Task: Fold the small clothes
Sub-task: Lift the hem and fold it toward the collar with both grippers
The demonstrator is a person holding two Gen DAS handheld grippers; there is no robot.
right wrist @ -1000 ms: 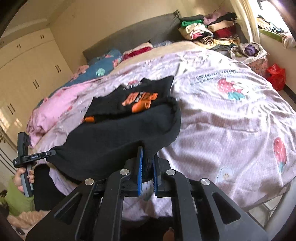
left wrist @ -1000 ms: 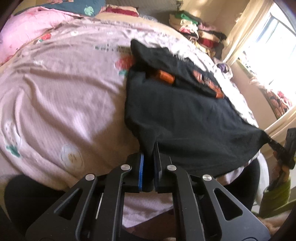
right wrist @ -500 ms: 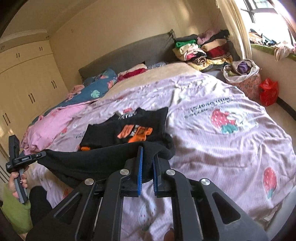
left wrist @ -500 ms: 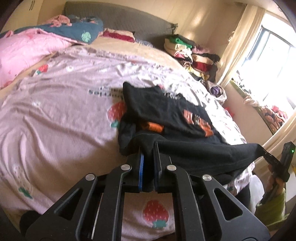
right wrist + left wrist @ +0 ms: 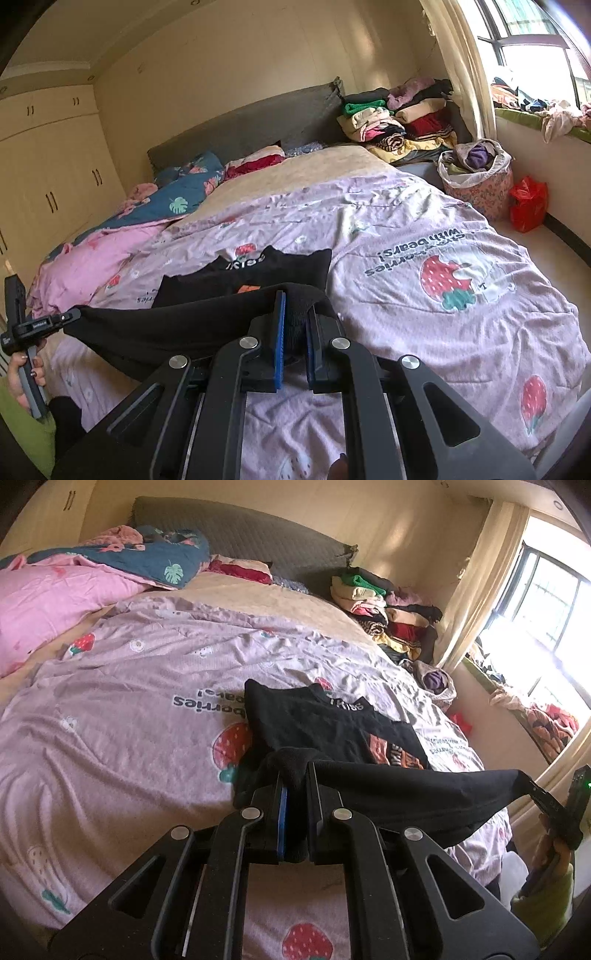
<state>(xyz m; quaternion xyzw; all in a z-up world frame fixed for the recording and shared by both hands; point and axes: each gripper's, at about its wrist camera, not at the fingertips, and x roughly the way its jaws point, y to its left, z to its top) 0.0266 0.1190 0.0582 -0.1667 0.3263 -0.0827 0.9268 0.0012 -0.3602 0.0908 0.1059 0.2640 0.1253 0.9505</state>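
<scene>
The lilac duvet cover carried dark printed lettering, upside down from where the cameras looked. Beside its big strawberry print, in the right wrist view, the words "with bears!" could be made out over a line ending in "berries". In the left wrist view the same kind of print showed as "berries" above "bears!", partly hidden by the black shirt. That shirt bore pale letters near its collar, too warped to read, and an orange patch with lettering I could not make out either.
</scene>
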